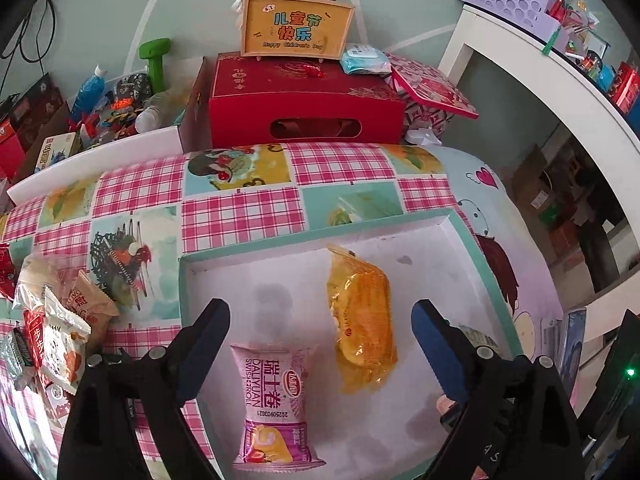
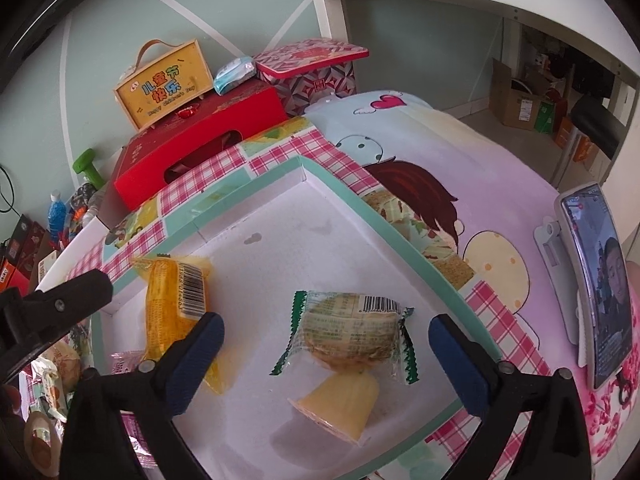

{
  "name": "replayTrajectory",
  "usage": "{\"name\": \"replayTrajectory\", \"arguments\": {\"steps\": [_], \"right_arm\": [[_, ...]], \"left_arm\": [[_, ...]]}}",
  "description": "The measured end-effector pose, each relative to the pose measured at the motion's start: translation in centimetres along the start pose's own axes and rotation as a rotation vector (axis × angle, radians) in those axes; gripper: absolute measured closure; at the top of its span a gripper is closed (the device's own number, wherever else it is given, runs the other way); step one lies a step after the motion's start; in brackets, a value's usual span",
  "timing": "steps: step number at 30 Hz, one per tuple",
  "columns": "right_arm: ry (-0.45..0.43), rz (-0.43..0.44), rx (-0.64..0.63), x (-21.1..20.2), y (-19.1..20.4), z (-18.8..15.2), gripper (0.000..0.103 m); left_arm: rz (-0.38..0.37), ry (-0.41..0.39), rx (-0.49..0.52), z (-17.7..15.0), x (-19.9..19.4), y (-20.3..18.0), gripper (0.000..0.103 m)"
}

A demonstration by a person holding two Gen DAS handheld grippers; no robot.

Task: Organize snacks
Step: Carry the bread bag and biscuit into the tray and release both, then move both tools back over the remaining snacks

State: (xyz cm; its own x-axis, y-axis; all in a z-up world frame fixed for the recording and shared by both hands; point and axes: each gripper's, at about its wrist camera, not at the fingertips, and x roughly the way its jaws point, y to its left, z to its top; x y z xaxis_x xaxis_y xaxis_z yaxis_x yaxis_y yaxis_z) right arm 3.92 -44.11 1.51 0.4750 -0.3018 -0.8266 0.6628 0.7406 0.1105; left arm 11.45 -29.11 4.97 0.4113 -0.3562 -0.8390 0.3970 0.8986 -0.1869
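- The left gripper (image 1: 320,344) stands released, jaws wide, over a pink Daliyuan Swiss roll packet (image 1: 276,404) lying flat on the floor of the white tray (image 1: 404,232).
- A yellow cake packet (image 1: 362,316) lies in the tray just right of the Swiss roll.
- The right gripper (image 2: 326,354) is likewise released above a green-edged pastry packet (image 2: 348,330), which touches a yellow jelly cup (image 2: 336,408), both inside the tray.
- More snack packets (image 1: 52,332) lie piled left of the tray on the checked cloth.

Pink Swiss-roll pack (image 1: 276,404) lies flat beside yellow cake pack (image 1: 362,316) in box (image 1: 404,222).
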Motion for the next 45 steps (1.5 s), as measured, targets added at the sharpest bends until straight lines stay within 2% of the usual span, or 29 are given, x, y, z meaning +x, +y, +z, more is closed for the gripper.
{"name": "replayTrajectory", "arguments": {"steps": [5, 10, 15, 23, 38, 45], "right_arm": [[0.005, -0.009, -0.009, 0.1, 0.2, 0.0, 0.0], [0.019, -0.01, -0.019, 0.1, 0.4, -0.1, 0.0], [0.076, -0.005, -0.002, -0.2, 0.6, -0.3, 0.0], [0.083, -0.017, -0.085, -2.0, 3.2, -0.9, 0.0], [0.083, 0.09, -0.278, -3.8, 12.5, -4.1, 0.0], [0.092, 0.102, -0.381, -4.0, 16.0, -6.3, 0.0]], "left_arm": [[0.019, 0.008, -0.022, -0.2, 0.4, 0.7, 0.004], [0.032, 0.01, -0.027, -0.5, 0.4, 1.1, 0.003], [0.044, 0.027, -0.003, -1.4, -0.7, 1.8, 0.003], [0.107, 0.058, -0.018, -3.7, -3.4, 5.5, 0.003], [0.299, 0.047, -0.186, -8.4, -7.8, 16.2, 0.003], [0.281, 0.065, -0.313, -10.5, -8.4, 20.7, 0.003]]}}
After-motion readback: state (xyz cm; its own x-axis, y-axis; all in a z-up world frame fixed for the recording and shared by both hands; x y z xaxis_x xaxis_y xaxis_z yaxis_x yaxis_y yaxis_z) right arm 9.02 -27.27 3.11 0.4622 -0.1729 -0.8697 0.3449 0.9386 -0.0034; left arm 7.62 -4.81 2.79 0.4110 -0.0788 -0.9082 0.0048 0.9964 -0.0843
